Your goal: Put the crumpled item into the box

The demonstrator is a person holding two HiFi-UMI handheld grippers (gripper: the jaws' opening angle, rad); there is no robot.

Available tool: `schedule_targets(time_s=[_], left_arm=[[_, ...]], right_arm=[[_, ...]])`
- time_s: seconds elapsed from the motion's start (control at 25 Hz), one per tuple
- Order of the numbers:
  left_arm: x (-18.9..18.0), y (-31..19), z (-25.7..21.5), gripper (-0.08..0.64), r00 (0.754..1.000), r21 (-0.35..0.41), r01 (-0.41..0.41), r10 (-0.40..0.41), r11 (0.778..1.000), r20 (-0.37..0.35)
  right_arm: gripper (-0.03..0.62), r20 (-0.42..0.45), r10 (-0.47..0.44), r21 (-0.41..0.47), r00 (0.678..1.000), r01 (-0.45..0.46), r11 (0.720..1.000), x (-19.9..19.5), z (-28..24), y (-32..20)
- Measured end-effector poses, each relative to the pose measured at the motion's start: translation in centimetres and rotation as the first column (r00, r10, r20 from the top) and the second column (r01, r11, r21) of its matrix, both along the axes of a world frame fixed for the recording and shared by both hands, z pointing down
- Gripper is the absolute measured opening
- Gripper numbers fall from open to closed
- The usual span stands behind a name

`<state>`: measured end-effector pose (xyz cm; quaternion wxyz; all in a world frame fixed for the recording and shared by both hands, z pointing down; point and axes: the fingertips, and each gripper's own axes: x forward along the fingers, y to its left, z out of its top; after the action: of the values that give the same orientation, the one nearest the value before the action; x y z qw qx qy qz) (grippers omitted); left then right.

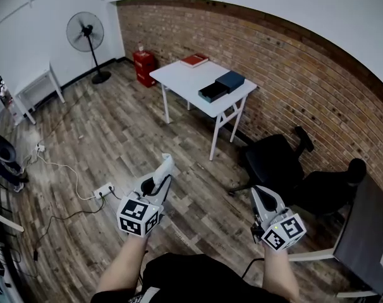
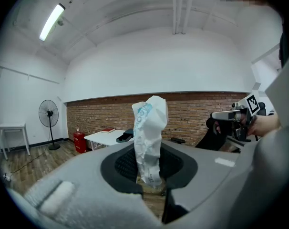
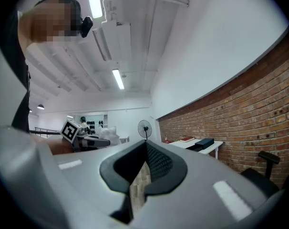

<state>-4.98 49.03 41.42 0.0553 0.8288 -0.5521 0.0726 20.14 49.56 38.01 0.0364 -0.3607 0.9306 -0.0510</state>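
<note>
Crumpled item (image 2: 149, 132), upright, is clamped in the left gripper (image 2: 149, 168); the box (image 1: 213, 92) is seen well apart at one o'clock; the right gripper (image 3: 144, 147) is closed, empty.

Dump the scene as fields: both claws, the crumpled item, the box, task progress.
left claw: shut on crumpled white wrapper, which sticks up from between the jaws
right claw: jaws together, nothing between them
box: dark, open, on the white table by the brick wall
also on table: red book at the far end
progress: wrapper not yet in the box; the person stands across the floor from the table
</note>
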Motion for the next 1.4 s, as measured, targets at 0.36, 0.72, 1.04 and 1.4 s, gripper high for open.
schedule_targets(time_s=[0.36,0.72,1.04,1.4], left_arm=[[2.3,0.2,0.7,0.074,1.000,-0.018,0.012,-0.013,1.000,-0.010],[1.0,-4.8,2.6,0.075,0.999,-0.039,0.005,-0.007,0.999,-0.046],[-2.1,-13.2,3.8,0.075,0.998,-0.061,-0.042,0.038,0.997,-0.059],[-7.6,-20.9,4.7,0.075,0.995,-0.073,-0.063,0.058,0.995,-0.078]], right_arm=[[-0.005,0.032,-0.071,-0.053,0.997,0.072,0.996,1.6,1.7,0.2],[-0.005,0.039,-0.060,-0.123,0.997,0.065,0.990,0.5,3.8,-4.9],[-0.003,0.041,-0.007,-0.152,0.999,0.013,0.988,-2.3,4.2,-12.8],[-0.004,0.038,-0.019,-0.195,0.999,0.026,0.980,-9.3,4.5,-20.6]])
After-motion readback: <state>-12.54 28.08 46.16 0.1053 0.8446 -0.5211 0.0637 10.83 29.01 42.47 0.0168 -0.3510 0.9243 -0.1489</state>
